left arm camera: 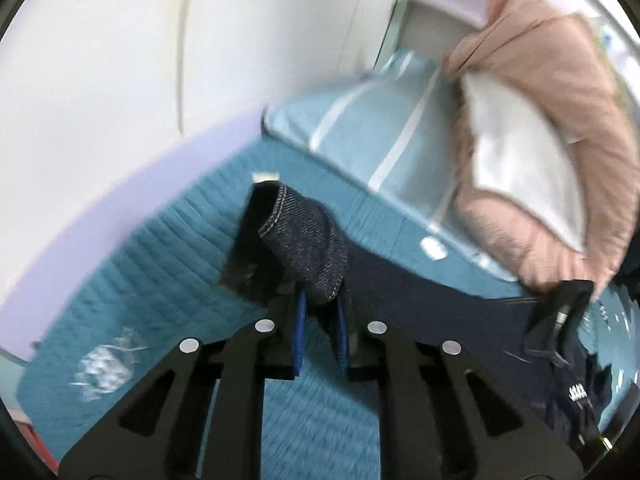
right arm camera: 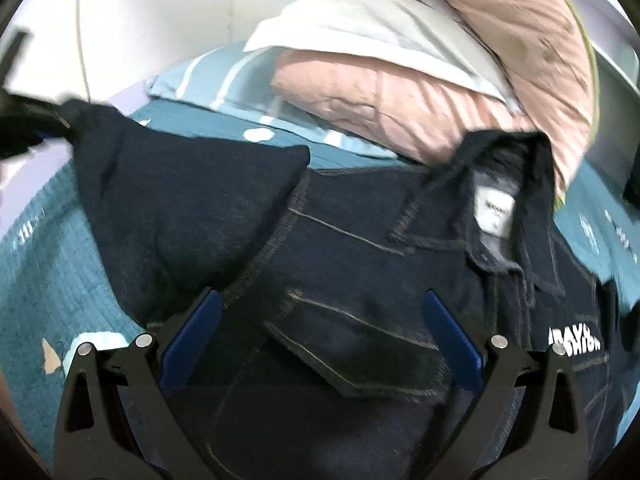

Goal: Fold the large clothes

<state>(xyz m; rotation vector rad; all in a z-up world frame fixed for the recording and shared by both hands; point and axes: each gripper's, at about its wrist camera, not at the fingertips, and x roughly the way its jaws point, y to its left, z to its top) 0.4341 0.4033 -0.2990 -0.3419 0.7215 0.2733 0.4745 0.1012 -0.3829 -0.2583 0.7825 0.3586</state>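
Dark denim jacket [right arm camera: 360, 280] is laid front-up on the teal bedspread [right arm camera: 48, 264], collar [right arm camera: 508, 184] toward the pink pillow [right arm camera: 400, 96]. Left gripper [left arm camera: 322, 300] is clamped on the jacket's sleeve cuff [left arm camera: 304, 236] — cuff seen lifted clear of the bedspread, sleeve [right arm camera: 168, 200] pulled out to the jacket's left side. Right gripper [right arm camera: 320, 320] is held over the jacket's chest pocket [right arm camera: 352, 348], blue fingers [right arm camera: 452, 332] spread wide — nothing pinched between them.
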